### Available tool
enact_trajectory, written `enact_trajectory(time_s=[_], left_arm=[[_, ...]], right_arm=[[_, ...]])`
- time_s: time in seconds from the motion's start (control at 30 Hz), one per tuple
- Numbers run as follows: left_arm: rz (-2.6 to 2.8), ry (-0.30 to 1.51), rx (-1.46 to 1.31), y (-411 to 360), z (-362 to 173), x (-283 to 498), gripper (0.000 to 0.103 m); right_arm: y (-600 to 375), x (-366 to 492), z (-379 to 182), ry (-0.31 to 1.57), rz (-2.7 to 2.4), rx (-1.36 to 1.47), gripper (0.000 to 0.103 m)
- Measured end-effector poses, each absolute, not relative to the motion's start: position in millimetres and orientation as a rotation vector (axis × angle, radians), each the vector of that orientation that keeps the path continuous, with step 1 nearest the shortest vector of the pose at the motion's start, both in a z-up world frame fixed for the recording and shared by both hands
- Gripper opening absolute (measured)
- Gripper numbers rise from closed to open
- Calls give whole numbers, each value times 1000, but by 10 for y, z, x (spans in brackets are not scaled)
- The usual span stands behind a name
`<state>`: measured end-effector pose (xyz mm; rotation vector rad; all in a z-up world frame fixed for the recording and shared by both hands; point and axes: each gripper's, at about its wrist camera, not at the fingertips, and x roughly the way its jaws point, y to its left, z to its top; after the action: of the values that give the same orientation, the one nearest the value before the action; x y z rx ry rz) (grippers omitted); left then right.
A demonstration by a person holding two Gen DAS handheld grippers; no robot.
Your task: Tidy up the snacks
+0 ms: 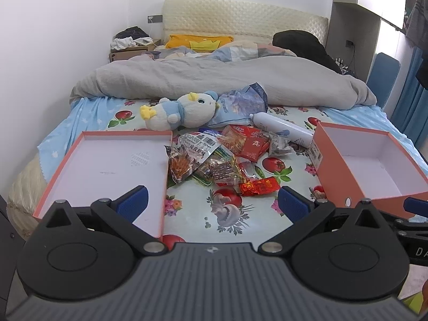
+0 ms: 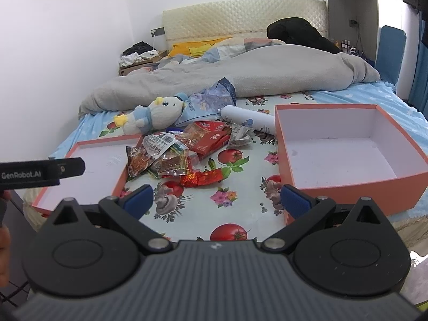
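**Left wrist view: both grippers wide and empty over an unsorted snack pile**

Left wrist view shows the left gripper (image 1: 211, 200) with its blue-padded jaws spread wide and nothing between them, hovering at the foot of the bed. At its twelve o'clock lies the heap of crinkly foil and clear-plastic snack packets (image 1: 224, 157), resting on the fruit-and-flower printed sheet (image 1: 232, 214). At ten o'clock sits the shallow orange cardboard lid with white lining (image 1: 107, 165), touching the pile's left edge; at two o'clock stands the deeper orange cardboard box with white interior (image 1: 374, 165), apart from the pile. Both hold no snacks.

From the right wrist view, the right gripper (image 2: 216, 198) is likewise wide and empty, with the deep box (image 2: 347, 157) at its two o'clock and the pile (image 2: 184, 155) at eleven.

Judging from this, sorting has not begun: the step in hand is the approach. The nearest candidate is the small red foil packet (image 1: 259, 187), lying alone at the pile's near edge. The next move calls for lowering one gripper over it and closing gently, since the thin wrapper will likely crumple or slip.
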<state>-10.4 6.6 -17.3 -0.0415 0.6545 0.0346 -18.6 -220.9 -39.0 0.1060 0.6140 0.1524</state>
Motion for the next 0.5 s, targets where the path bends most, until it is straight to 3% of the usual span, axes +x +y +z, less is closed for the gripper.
enact_trajectory(time_s=[0.5], left_arm=[[35, 658, -45, 47, -188, -101, 103]], right_arm=[[-2190, -187, -410, 619, 159, 107, 103]])
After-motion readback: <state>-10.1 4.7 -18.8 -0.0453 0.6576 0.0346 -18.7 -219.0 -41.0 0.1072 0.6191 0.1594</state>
